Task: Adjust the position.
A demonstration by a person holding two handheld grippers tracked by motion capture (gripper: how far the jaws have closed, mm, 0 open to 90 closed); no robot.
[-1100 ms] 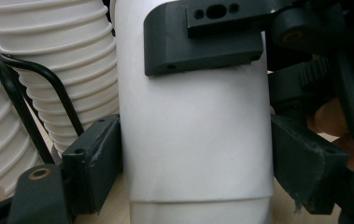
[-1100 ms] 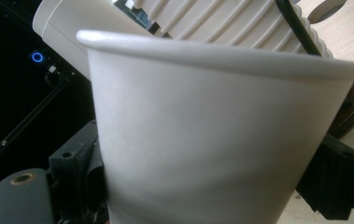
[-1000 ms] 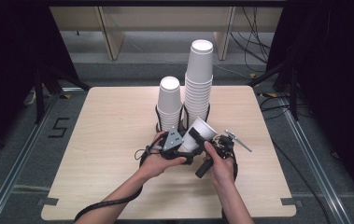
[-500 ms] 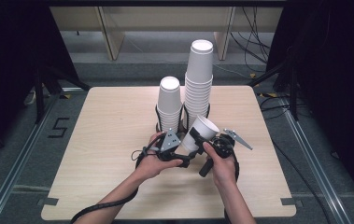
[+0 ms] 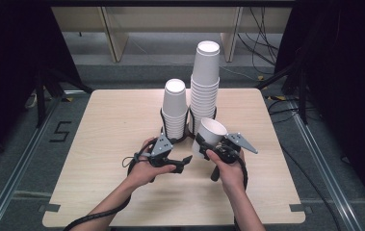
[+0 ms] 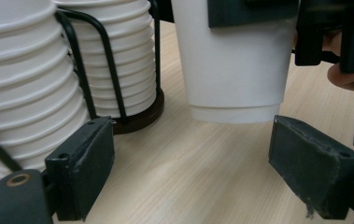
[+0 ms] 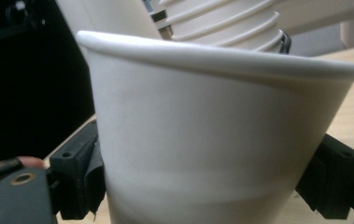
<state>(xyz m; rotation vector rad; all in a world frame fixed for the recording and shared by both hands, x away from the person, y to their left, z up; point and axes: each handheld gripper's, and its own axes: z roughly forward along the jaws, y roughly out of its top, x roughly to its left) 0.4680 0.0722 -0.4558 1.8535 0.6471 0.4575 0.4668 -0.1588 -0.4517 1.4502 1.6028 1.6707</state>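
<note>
Jaws of the right gripper (image 5: 203,146) press against both sides of a white paper cup (image 5: 209,136), clamped on its wall just right of the middle of the high view; in the right gripper view the cup (image 7: 221,135) takes up most of the frame, its rim tilted, with a black jaw at each lower corner against its sides; the left gripper (image 5: 182,162), just left of it in the lower middle of the high view, has its jaws spread wide with nothing between them; in the left gripper view those jaws stand at lower left and lower right, and the cup's base (image 6: 235,70) hangs above the wooden table (image 6: 179,177) at upper centre, clear of the surface; beyond the grippers, a short stack of paper cups (image 5: 175,108) sits in a black wire holder (image 5: 162,118) at the frame's centre; a taller stack of paper cups (image 5: 205,82) rises just right of it, toward the top of the frame.
</note>
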